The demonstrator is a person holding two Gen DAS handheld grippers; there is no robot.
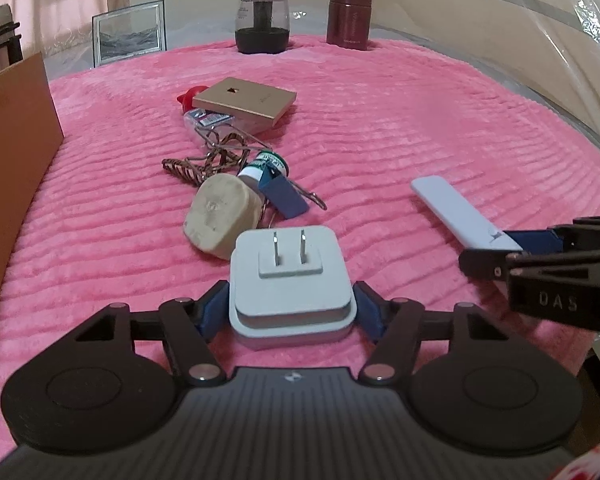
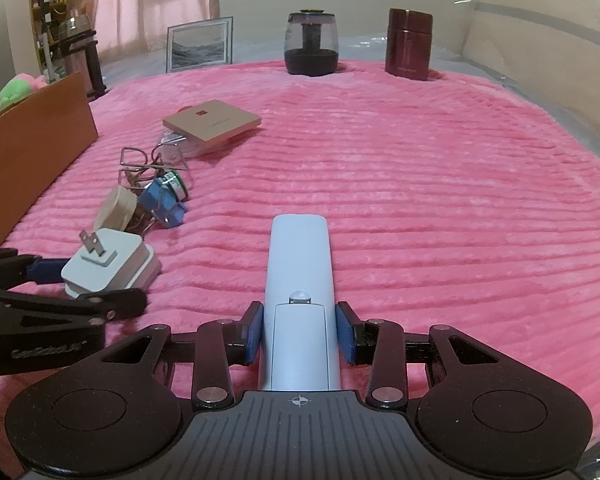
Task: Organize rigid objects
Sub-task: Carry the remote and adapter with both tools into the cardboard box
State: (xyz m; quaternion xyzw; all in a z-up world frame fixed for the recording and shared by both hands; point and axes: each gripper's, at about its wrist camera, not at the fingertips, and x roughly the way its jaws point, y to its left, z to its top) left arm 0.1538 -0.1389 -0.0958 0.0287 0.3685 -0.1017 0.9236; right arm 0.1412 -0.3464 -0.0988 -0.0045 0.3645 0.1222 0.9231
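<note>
Both grippers loaded, most of the sorting still ahead.

A pink ribbed blanket [image 2: 420, 200] covers the surface, with a cardboard box [image 2: 32, 152] standing at its left edge, probably the collecting place, though its inside is hidden. At the far end stand a dark glass jar [image 2: 311, 46] and a maroon flask [image 2: 409, 44]. The right gripper [image 2: 300, 334] is clamped on the near end of a white remote [image 2: 298, 264]; the left gripper [image 1: 292, 308] squeezes a white plug adapter [image 1: 290, 280], prongs up, near the blanket. Just beyond it a loose heap waits: a tan flat box [image 1: 246, 100], a beige plug [image 1: 220, 216], a blue binder clip [image 1: 282, 196], a small green-labelled bottle [image 1: 266, 166]. Nothing looks put away yet.
</note>
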